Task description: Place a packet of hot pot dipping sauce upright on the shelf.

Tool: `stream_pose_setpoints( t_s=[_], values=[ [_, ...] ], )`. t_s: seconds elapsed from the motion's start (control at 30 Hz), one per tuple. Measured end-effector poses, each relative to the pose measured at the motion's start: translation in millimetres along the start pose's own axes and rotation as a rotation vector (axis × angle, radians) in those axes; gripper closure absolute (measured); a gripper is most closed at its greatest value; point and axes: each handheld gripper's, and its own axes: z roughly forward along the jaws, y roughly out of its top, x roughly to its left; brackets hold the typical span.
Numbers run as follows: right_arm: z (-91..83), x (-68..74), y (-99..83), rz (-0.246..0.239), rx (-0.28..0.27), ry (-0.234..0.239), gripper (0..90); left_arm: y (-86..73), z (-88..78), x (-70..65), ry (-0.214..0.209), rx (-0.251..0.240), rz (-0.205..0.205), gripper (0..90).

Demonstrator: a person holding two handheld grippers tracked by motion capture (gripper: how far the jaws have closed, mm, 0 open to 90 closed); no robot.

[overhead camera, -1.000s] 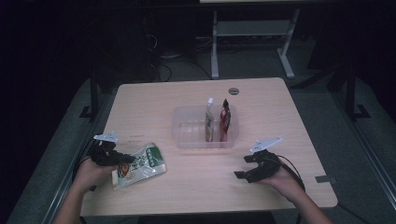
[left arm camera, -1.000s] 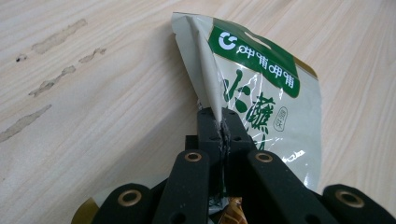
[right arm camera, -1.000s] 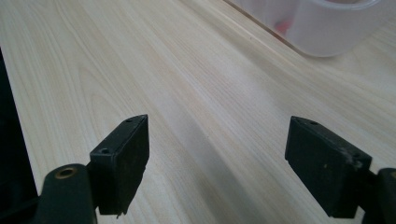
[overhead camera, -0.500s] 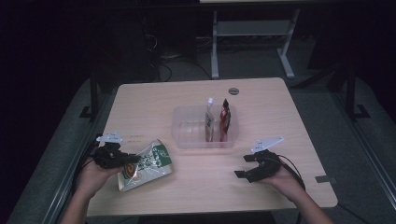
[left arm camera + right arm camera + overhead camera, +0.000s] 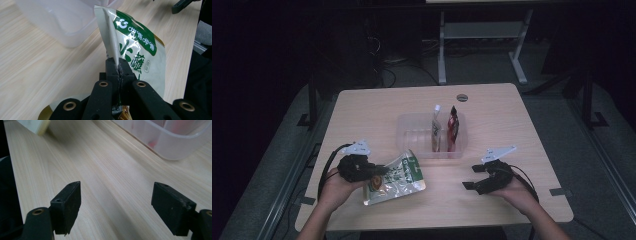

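Lower left of the frame, the left gripper (image 5: 374,176) pinches the pouch (image 5: 399,176) by its edge, seemingly lifted; the right gripper (image 5: 473,177) rests wide, empty.

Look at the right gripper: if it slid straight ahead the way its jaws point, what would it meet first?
Probably bare table first; the right gripper stands open, nothing between its jaws. Farther along, likely the clear plastic bin.

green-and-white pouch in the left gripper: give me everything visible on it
The glossy green-and-white foil pouch is flat and sealed, with a green band bearing white characters, green characters below it and a food picture at its near end. The left gripper is shut on its creased edge, tilting it. It sits near the light wooden table, just in front of the clear plastic bin.
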Motion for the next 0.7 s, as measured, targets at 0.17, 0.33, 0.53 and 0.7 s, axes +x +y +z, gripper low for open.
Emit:
stream_pose_setpoints(
  t_s=[0.17, 0.33, 0.53, 0.7],
  values=[
    [-0.2, -3.5, 5.4, -0.002, -0.028, 0.034, 24.4, 8.5, 13.7, -5.8, -0.017, -0.007, 0.031, 89.1],
    [3.9, -6.0, 16.4, -0.006, -0.068, 0.093, 24.5, 12.6, 21.3, -10.7, -0.029, -0.015, 0.07, 89.1],
    [15.6, 1.6, 31.9, -0.038, -0.093, 0.161, 24.5, 11.9, 25.4, -13.1, -0.039, -0.053, 0.09, 89.1],
    [30.2, 5.9, 44.4, -0.037, -0.104, 0.224, 24.5, 11.2, 28.1, -15.5, -0.03, -0.059, 0.1, 89.0]
  ],
)
